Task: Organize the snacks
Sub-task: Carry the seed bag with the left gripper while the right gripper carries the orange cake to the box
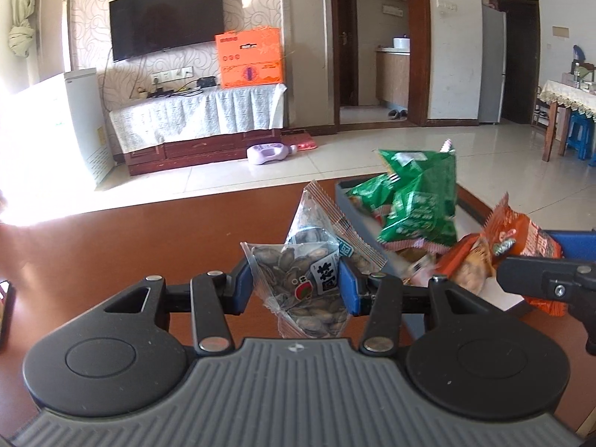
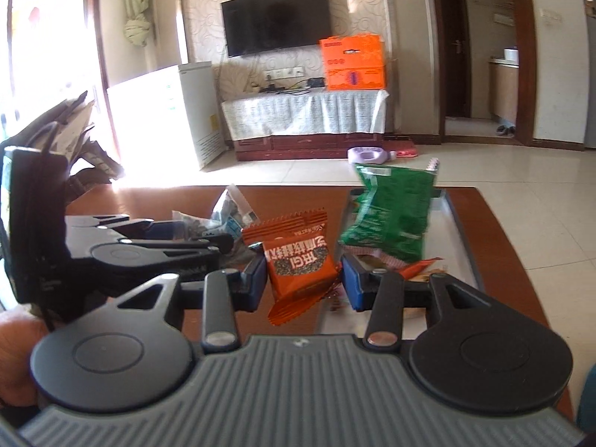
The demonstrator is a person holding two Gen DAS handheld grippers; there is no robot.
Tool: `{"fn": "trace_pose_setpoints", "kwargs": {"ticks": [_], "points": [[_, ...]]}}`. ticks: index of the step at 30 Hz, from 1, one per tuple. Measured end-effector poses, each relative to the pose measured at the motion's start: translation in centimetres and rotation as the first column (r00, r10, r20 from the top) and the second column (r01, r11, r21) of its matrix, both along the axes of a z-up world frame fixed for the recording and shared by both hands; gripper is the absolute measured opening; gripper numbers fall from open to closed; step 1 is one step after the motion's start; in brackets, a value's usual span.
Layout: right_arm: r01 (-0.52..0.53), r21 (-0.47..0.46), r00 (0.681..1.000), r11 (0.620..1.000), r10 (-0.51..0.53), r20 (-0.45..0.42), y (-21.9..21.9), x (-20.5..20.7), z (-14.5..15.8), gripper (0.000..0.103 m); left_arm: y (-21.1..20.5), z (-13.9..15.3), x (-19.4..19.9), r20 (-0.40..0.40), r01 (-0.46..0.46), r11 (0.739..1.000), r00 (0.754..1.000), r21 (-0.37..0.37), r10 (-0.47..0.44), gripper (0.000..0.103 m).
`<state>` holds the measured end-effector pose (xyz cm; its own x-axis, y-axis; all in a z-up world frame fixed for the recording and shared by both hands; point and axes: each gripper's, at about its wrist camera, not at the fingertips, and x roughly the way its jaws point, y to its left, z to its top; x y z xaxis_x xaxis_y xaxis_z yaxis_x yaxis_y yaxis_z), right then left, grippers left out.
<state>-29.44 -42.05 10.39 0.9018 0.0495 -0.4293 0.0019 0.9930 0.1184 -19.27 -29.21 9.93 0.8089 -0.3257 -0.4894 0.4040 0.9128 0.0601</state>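
Left wrist view: left tongs clamped part-open on a clear seed packet, lifted off the brown surface, likely heading for the grey tray holding green packets. Right wrist view: right tongs pinch an orange packet above the surface edge, tray just ahead, presumably same destination.

Daylight, strong, entering from the window at the left of both views; overexposed to plain white there, with glare spilling across the floor and the near edge of the brown table. Fisheye bending throughout: door frames and walls bow outward toward the margins. Green snack packets smeared by motion blur; remainder slightly soft, colours washed.
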Motion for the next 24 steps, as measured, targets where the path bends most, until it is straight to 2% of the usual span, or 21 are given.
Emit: {"fn": "trace_pose_setpoints", "kwargs": {"ticks": [4,9,24], "points": [[0.077,-0.016,0.997,0.997,-0.077,-0.008,-2.4,0.0,-0.5,0.046,-3.2,0.2,0.9,0.0,0.038,0.999,0.999,-0.003,-0.038,0.053],[0.13,0.018,0.991,0.991,-0.13,-0.018,-4.5,0.6,-1.0,0.046,-6.6,-0.7,2.4,-0.014,0.077,0.997,0.997,0.006,-0.077,0.053],[0.203,0.011,0.971,0.979,-0.2,-0.132,-7.9,2.8,-3.6,0.046,-14.7,-3.8,6.3,-0.025,0.186,0.982,0.982,0.015,-0.186,0.053]]}}
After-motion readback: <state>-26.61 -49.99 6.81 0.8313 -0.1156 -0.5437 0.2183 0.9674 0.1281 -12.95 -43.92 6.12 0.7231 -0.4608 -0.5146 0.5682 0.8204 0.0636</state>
